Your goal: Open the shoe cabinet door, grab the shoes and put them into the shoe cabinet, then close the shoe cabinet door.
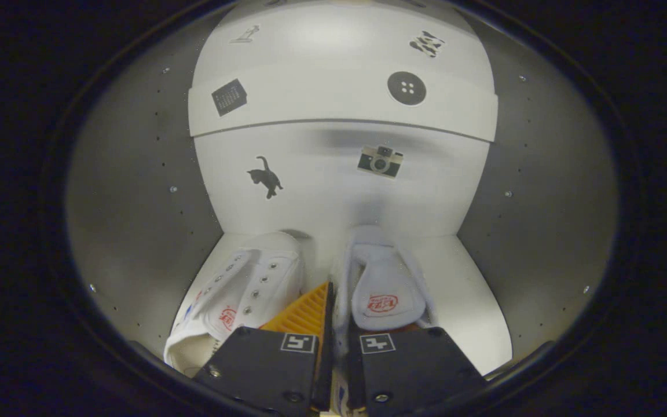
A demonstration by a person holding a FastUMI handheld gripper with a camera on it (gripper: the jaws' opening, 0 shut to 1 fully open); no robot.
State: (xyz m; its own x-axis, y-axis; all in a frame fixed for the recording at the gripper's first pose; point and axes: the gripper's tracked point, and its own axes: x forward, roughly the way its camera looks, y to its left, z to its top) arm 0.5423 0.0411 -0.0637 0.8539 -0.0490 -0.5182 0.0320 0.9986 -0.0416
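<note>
Pinching right shoe (388, 284) wall, fingers (287, 353) closed.

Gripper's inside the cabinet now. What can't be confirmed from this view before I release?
- Gripper: fingers nearly together on the right shoe's side wall; whether both press it is hidden by the finger blocks.
- Left shoe: heel cut off behind the fingers.
- Shoe cabinet: its door is out of frame.
- Insole logos: too small to read.

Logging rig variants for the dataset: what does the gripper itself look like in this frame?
The gripper has two blocky, flat-topped finger housings side by side. Each carries a small square fiducial tag near its inner front corner and has screws near its corners. A ribbed pad shows on the inner side of the left finger. No cables or sleeve are visible.
</note>
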